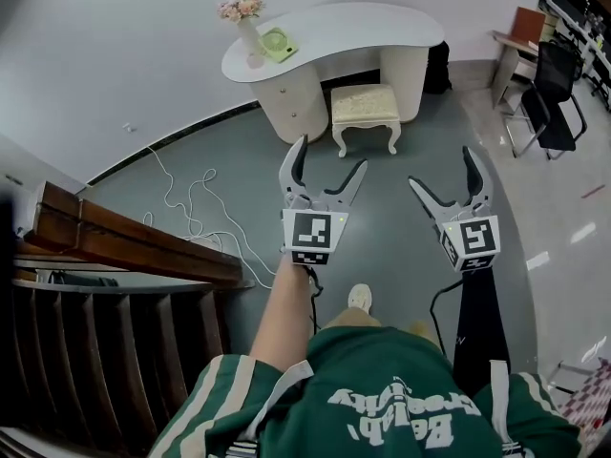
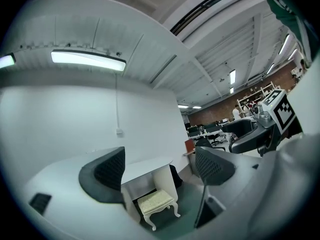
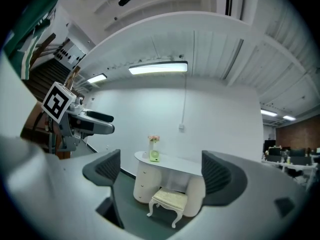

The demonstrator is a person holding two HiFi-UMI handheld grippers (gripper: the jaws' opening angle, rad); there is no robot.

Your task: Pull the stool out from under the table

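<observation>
A small cream stool (image 1: 364,109) with curved white legs stands partly under a white kidney-shaped table (image 1: 334,36) against the far wall. The same stool (image 2: 157,202) (image 3: 171,203) shows between the jaws in both gripper views, still some way off. My left gripper (image 1: 329,157) is open and held in the air over the grey floor, short of the stool. My right gripper (image 1: 444,172) is open too, level with it on the right. Nothing is between either pair of jaws.
On the table stand a vase of pink flowers (image 1: 243,22) and a green fan (image 1: 276,43). A white cable (image 1: 196,208) snakes over the floor at left. A wooden stair rail (image 1: 124,241) lies lower left. A black chair (image 1: 554,103) stands at right.
</observation>
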